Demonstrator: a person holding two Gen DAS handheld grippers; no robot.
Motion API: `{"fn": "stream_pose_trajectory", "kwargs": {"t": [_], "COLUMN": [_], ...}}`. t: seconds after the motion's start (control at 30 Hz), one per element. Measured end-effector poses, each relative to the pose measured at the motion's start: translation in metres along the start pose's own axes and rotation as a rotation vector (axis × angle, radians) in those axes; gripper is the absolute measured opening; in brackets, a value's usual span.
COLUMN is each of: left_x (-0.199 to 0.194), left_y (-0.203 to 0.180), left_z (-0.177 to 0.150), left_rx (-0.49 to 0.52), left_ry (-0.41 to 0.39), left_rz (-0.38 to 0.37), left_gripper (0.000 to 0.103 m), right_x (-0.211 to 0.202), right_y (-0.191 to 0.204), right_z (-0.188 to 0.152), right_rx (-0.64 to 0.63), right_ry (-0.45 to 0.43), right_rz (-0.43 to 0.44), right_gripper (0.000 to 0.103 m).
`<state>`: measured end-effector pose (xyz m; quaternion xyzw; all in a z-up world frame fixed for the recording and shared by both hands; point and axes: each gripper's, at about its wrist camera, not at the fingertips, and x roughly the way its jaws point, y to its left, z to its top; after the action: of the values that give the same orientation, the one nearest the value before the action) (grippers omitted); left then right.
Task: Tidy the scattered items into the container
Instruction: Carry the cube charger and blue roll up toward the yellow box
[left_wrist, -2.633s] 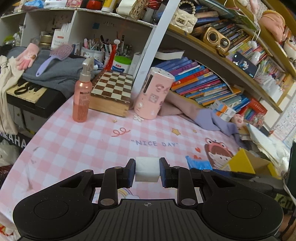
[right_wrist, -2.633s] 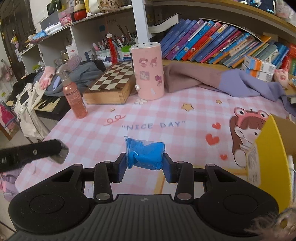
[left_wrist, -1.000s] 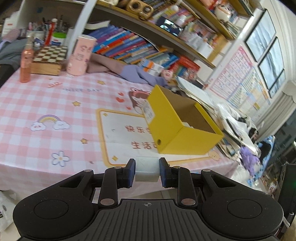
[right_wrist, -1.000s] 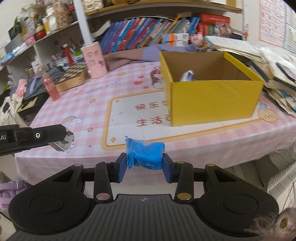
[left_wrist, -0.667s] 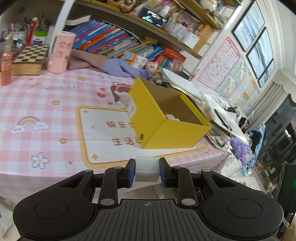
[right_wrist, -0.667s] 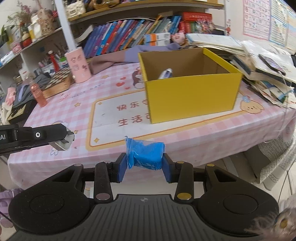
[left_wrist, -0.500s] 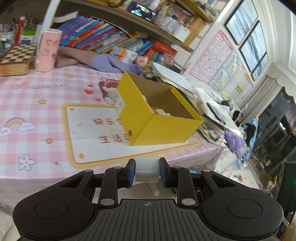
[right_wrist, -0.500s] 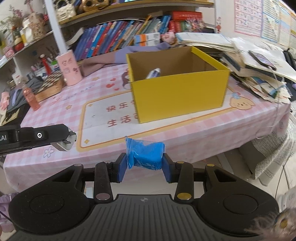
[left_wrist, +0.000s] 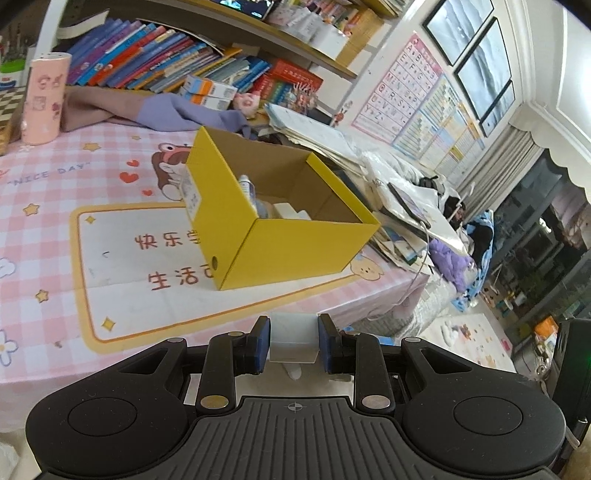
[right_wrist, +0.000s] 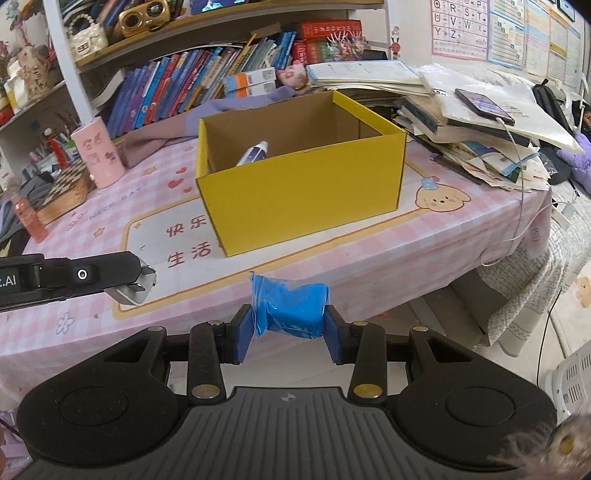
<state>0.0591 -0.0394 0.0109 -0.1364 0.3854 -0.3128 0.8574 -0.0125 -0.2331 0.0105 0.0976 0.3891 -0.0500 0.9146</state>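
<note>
Both tongs are loaded, the left tongs (left_wrist: 293, 345) clenched on a white block (left_wrist: 293, 338), the right tongs (right_wrist: 289, 328) on a blue packet (right_wrist: 290, 309); next, I judge, carry each over the yellow box (right_wrist: 306, 192) mid-frame and release.

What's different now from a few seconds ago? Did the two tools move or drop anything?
Both tools pulled back from the far end of the table and swung toward the yellow box, which now sits in front of them. Nothing was let go: the left tool still grips the white block, and the right tool still grips the blue packet. The box and the pink cup haven't moved.
</note>
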Motion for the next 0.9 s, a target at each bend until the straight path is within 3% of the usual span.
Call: {"fn": "stream_pose_trajectory", "kwargs": {"t": [0.37,0.9], "left_x": [0.015,0.033], "left_y": [-0.002,-0.01], "left_z": [0.011,0.055], "left_rx": [0.014,0.07], "left_ry": [0.004,-0.116], "left_rz": [0.005,0.016], "left_gripper": [0.026,0.026], "right_x": [0.01,0.032], "right_y": [-0.003,-0.015], "right_z": [0.009,0.068], "right_rx": [0.003,-0.055], "right_ry": [-0.002,-0.155], "right_rz": [0.004,0.025], "right_gripper": [0.038,0.038]}}
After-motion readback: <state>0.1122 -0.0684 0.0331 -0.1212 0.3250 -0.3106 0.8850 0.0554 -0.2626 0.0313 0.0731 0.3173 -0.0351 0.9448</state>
